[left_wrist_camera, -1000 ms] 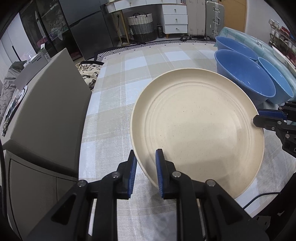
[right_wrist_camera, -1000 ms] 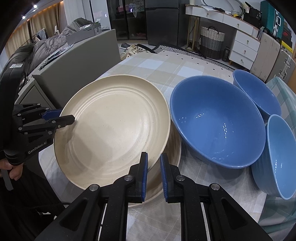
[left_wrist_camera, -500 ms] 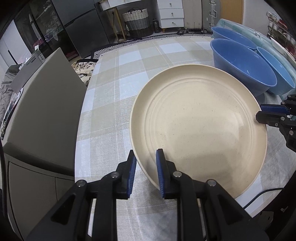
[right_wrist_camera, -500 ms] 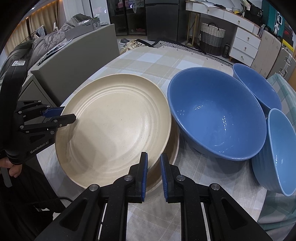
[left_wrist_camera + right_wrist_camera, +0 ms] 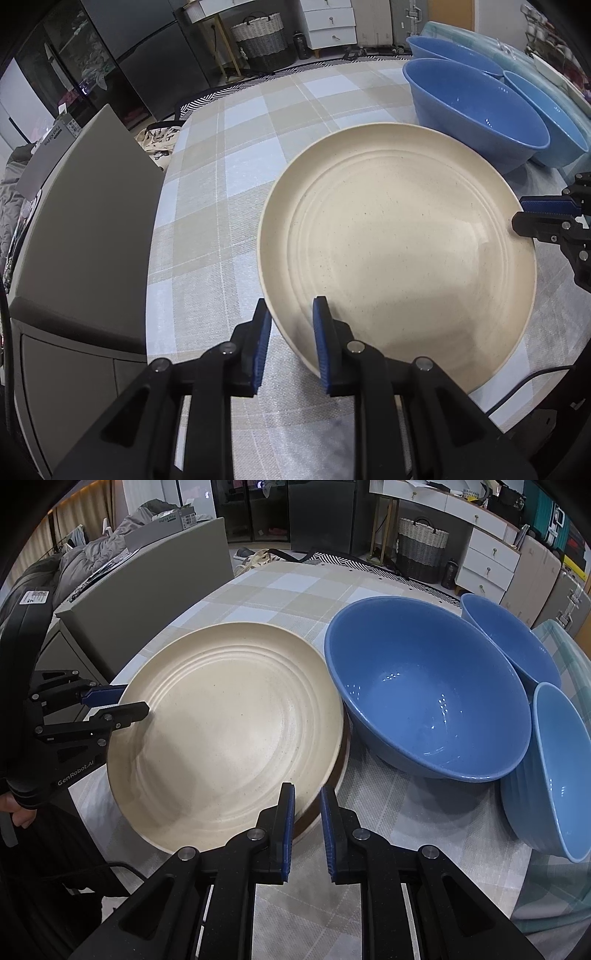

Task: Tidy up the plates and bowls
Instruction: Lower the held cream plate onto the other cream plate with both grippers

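Observation:
A large cream plate [image 5: 399, 251] is held tilted over the checked table. My left gripper [image 5: 290, 317] is shut on its near rim; it shows at the left of the right wrist view [image 5: 122, 705]. My right gripper [image 5: 307, 805] is shut on the opposite rim of the cream plate [image 5: 229, 731]; it shows at the right of the left wrist view [image 5: 528, 218]. A second plate [image 5: 332, 794] lies beneath it, only its brownish edge showing. A big blue bowl [image 5: 424, 701] stands right beside the plates.
Two more blue bowls [image 5: 517, 642] [image 5: 557, 775] stand behind and right of the big one. A grey cabinet [image 5: 77, 229] stands off the table's left edge. The checked tablecloth [image 5: 280, 122] stretches beyond the plate. A basket and drawers stand far behind.
The cream plate and both grippers have shifted slightly toward the near side of the table; the bowls now sit a little farther from the left camera. Both grips are unchanged.

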Demonstrator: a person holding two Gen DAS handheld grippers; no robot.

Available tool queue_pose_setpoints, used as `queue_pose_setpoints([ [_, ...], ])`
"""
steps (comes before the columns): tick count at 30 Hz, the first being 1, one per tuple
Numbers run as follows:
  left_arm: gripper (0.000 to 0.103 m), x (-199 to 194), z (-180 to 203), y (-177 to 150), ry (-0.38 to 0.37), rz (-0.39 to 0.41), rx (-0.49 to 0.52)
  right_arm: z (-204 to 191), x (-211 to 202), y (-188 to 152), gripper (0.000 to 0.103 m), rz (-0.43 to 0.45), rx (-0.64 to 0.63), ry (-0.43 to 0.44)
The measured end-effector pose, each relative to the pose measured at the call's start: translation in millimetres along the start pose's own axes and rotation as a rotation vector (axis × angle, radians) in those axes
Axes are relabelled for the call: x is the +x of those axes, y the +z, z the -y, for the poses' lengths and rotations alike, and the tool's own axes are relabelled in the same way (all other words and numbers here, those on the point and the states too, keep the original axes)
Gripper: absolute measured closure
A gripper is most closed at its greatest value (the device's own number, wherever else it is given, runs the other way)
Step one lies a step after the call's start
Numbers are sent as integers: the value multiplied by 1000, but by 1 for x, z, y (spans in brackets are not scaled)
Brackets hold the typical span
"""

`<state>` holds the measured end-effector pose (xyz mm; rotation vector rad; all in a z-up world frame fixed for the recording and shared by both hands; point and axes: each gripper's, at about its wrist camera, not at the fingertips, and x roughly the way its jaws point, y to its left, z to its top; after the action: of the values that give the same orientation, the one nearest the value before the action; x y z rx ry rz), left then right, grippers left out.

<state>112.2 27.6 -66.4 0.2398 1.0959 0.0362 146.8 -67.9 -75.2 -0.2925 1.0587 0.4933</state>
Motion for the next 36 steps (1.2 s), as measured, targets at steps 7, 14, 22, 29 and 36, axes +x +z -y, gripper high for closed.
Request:
queue_pose_setpoints([
  [7,83,1,4,0,13,-5,16,0,3,0,89,-9,-2,1],
  [14,82,3,9,1,27,-12,37,-2,8,0,89,-20,-1,-4],
  [22,81,3,12,0,39,-13,49,-4,13,-1,89,-24,-4,-14],
  [29,77,4,15,1,42,-15,64,-6,15,-3,89,-25,-2,-18],
  [36,76,4,15,0,36,-17,59,-7,15,-3,89,-26,-2,-21],
])
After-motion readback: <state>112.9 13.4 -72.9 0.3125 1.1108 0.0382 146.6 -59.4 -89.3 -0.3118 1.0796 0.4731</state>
